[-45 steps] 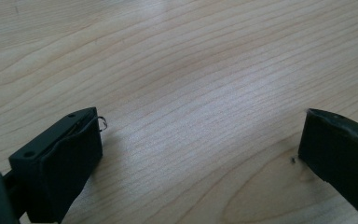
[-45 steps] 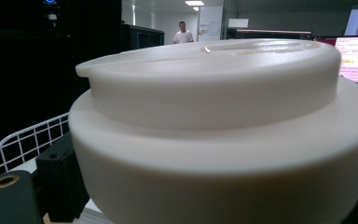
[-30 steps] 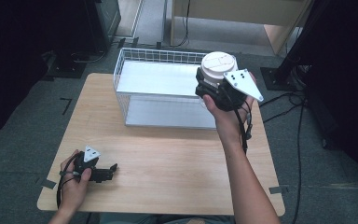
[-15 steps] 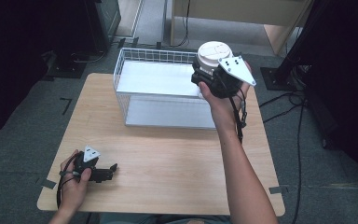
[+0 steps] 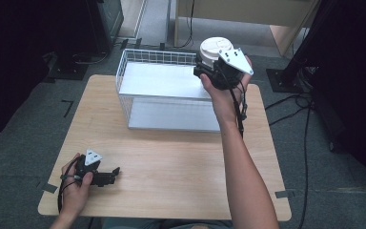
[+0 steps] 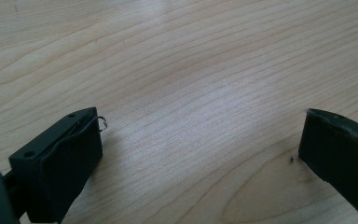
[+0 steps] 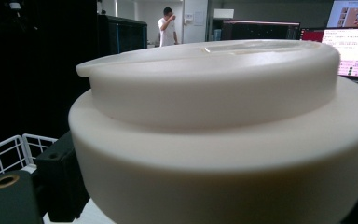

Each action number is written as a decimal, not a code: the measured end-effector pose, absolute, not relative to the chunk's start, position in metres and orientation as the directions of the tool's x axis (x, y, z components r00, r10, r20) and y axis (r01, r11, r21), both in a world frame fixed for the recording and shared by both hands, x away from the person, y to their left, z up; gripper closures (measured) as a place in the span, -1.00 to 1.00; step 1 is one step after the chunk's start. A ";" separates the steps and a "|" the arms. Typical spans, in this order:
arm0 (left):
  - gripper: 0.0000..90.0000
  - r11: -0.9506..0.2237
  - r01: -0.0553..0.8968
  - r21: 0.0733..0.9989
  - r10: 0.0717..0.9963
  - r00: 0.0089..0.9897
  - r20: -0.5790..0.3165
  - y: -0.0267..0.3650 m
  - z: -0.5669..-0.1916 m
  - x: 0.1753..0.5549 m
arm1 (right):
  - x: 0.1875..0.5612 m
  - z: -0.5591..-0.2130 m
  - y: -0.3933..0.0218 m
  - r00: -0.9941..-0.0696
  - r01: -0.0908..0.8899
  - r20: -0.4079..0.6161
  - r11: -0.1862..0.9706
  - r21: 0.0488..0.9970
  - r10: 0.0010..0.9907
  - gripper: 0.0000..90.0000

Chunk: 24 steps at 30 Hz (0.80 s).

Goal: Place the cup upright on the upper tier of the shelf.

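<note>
My right gripper (image 5: 210, 67) is shut on a round cream-white container with a lid (image 5: 214, 49), held in the air over the far right corner of a white wire basket (image 5: 143, 57). In the right gripper view the lidded container (image 7: 223, 135) is very close, with one black jaw at its left side. My left gripper (image 5: 108, 175) rests low on the wooden table (image 5: 181, 157) near its front left corner, open with nothing between its fingers. In the left gripper view its two black jaws stand wide apart over bare wood (image 6: 191, 93).
The wire basket stands at the far middle of the table and has a white floor. Dark cabinets and stand bases with cables (image 5: 310, 100) surround the table on grey carpet. A person (image 7: 168, 25) and lit monitors (image 7: 354, 32) are far off in the room.
My right gripper has carried the container up and away, from the basket's right side toward its far right corner. The left gripper has stayed put.
</note>
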<state>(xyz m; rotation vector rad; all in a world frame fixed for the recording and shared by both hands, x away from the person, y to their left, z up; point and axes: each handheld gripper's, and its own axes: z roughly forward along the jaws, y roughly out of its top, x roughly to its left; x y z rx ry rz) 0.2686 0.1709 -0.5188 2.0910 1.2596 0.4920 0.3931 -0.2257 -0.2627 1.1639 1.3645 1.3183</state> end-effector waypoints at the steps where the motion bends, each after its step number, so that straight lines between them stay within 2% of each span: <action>1: -1.00 -0.336 0.643 0.688 0.882 0.471 -0.009 0.171 -0.519 0.269 | 0.395 -0.263 -0.226 -0.168 0.048 0.012 -0.004 0.999 0.986 -0.79; 24: -1.00 -0.332 0.645 0.689 0.884 0.467 -0.012 0.171 -0.519 0.268 | 0.429 -0.272 -0.232 -0.152 0.093 0.106 -0.093 0.991 0.983 -0.80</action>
